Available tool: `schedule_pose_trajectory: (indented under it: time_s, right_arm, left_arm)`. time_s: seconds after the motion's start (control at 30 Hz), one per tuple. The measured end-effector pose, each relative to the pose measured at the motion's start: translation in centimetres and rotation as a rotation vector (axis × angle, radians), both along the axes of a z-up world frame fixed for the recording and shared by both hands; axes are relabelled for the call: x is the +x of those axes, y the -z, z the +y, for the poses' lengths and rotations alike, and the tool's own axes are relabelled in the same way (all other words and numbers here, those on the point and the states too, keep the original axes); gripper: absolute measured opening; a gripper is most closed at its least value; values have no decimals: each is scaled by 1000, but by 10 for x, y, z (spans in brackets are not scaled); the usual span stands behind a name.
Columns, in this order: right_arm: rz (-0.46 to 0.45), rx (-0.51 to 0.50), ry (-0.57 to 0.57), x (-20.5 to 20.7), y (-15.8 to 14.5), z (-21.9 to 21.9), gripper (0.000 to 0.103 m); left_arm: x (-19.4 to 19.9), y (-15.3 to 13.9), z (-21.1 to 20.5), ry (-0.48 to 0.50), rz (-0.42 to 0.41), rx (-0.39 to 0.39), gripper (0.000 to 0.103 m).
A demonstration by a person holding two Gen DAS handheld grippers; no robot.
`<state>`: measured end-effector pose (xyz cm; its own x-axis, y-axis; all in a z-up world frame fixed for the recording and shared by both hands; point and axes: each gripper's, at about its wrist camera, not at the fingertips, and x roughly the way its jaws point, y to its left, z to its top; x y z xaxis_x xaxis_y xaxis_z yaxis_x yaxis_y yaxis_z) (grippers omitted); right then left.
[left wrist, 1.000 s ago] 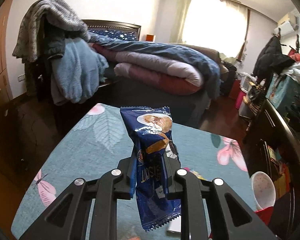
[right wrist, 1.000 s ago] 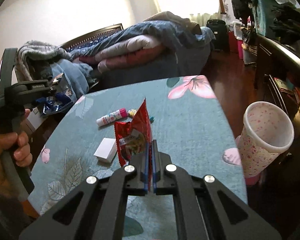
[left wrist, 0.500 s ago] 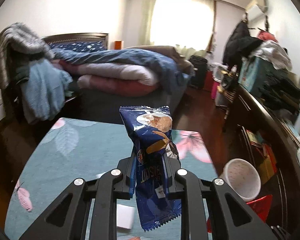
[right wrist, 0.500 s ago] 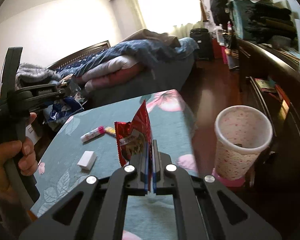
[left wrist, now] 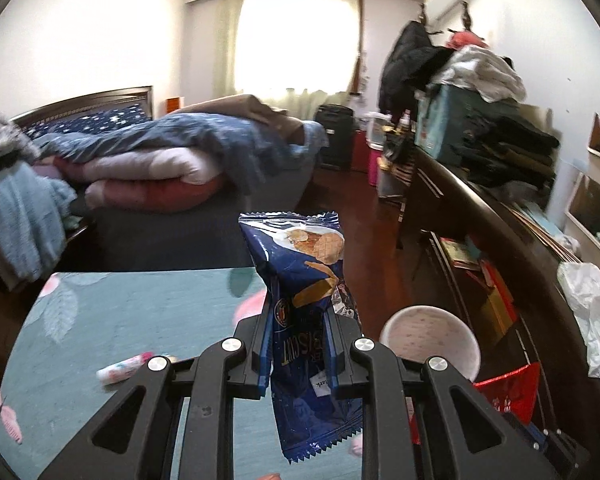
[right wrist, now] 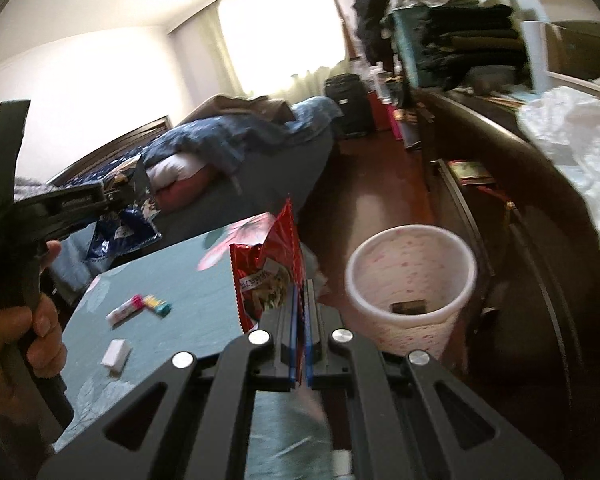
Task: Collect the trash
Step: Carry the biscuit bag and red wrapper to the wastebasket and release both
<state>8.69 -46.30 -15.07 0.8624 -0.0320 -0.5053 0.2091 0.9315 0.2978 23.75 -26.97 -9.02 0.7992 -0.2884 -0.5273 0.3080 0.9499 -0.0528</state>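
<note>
Place: home bedroom, lived-in.
Bed (left wrist: 148,152): dark headboard, piled quilts.
Window (left wrist: 296,44): bright, pale curtains.
Right side: long dark cabinet (left wrist: 500,216) stacked with folded clothes; coats (left wrist: 404,60) hanging above.
Foreground: table under teal floral cloth (left wrist: 140,308).
Floor: dark red wood (left wrist: 364,216).

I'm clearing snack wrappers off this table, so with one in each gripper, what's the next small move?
Probably carry the right gripper, shut on the red wrapper, over the white bin; its open mouth sits just beside the table edge.
</note>
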Motion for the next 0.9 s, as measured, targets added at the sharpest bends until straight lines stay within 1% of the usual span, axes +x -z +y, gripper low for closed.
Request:
schedule_pose_trajectory:
  time_s: [0.17, 0.27, 0.37, 0.53, 0.67, 0.83, 0.9]
  right_arm:
    - [0, 1, 70, 1, 5, -29, 4]
    - [4, 10, 113, 5, 11, -48, 4]
    - [13, 2, 179, 11, 21, -67, 5]
    - [35, 25, 249, 22, 42, -99, 5]
    - [68, 16, 297, 38, 62, -121, 5]
    - [97, -6, 322, 59, 80, -136, 5]
    - [108, -11, 330, 68, 87, -140, 5]
  left_arm:
    - [2, 5, -40, 74, -9, 18, 21]
    - [8, 12, -62, 120, 4, 15, 21]
    - [14, 20, -88, 168, 11, 19, 21]
    - [27, 43, -132, 232, 26, 41, 21]
    - [40, 63, -160, 260, 40, 64, 21]
    - [51, 89, -193, 294, 66, 92, 21]
    - [57, 99, -205, 304, 77, 108, 25]
